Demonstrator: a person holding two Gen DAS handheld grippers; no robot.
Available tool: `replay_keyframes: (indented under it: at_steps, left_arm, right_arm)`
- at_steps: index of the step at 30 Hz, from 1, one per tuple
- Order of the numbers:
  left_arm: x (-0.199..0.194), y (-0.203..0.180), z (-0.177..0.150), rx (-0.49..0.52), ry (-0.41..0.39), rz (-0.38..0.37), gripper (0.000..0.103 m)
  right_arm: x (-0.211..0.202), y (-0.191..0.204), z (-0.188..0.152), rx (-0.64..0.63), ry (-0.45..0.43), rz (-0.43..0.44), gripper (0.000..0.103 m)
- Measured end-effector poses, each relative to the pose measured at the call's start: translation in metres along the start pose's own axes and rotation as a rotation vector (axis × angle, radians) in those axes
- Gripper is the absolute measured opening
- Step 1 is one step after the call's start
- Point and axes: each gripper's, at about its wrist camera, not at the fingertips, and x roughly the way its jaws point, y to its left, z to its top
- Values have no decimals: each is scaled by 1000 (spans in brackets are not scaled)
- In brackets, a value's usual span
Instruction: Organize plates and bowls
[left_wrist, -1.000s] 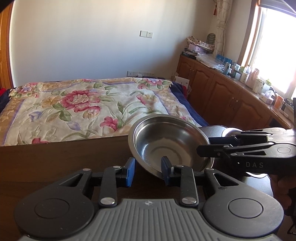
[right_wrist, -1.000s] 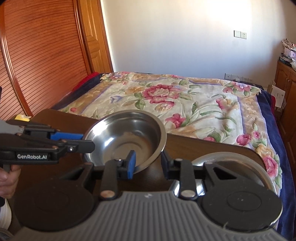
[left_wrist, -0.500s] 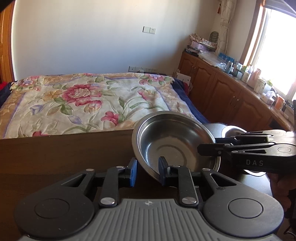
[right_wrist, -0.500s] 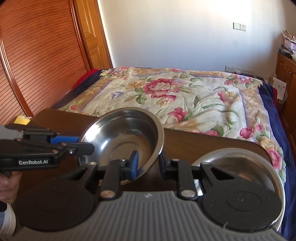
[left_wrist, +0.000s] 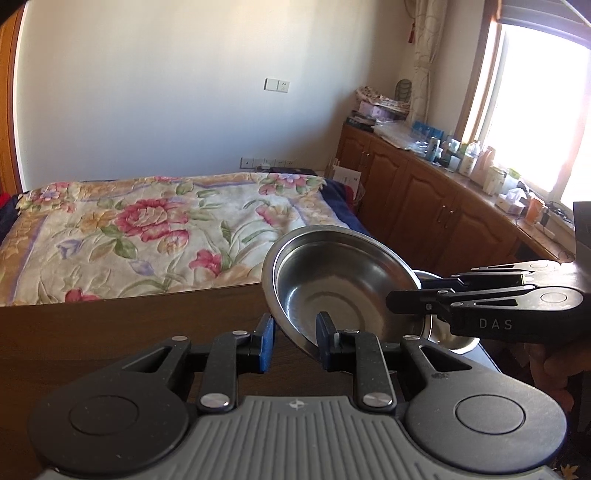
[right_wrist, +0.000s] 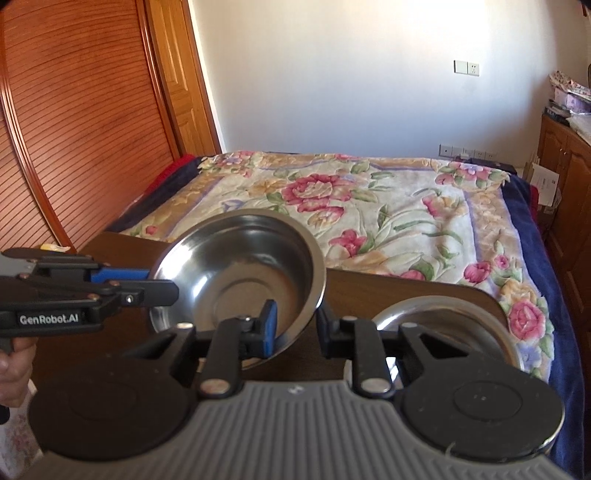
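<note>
Room: a bedroom with a white wall, wooden cabinets (left_wrist: 424, 199) under a bright window, and a slatted wooden door (right_wrist: 74, 122).
Surface: a dark brown wooden table (right_wrist: 406, 291) in the foreground.
Left gripper (left_wrist: 293, 338): jaws narrow, its blue pads on either side of the near rim of a steel bowl (left_wrist: 340, 291); one pad lies inside the bowl, the other outside it.
Right gripper (right_wrist: 295, 326): jaws likewise narrow, pinching the opposite rim of the same bowl; in the left view it enters from the right.
Bowl: tilted, raised clear of the table between the two grippers, empty and shiny inside.
Second dish: a steel plate (right_wrist: 443, 317) flat on the table, just beside the bowl and partly hidden by the right gripper.
Hands: a hand (right_wrist: 14, 365) grips the left tool's handle.
Beyond: a bed with a floral quilt (left_wrist: 147, 229) just behind the table.
</note>
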Motion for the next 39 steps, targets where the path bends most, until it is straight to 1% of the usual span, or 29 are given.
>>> replay_keyframes:
  at_steps: [16,21,30,39]
  left_arm:
    - [-54,-4,0,35,-56,-3,26]
    - [-73,-8,-6,50,-73,-4,26]
    - [-97,-15,-24,67,-76,-20,26]
    - [-116,-27,-57,88,-56,-49,26]
  right_arm:
    - [-41,25,5,-17,-48,7,25]
    - [-57,33,1,-19,-65,11,25]
    - [-82,47,-9,-32,-81,9,25]
    - [-100,54,-36,-18,-70,18,25]
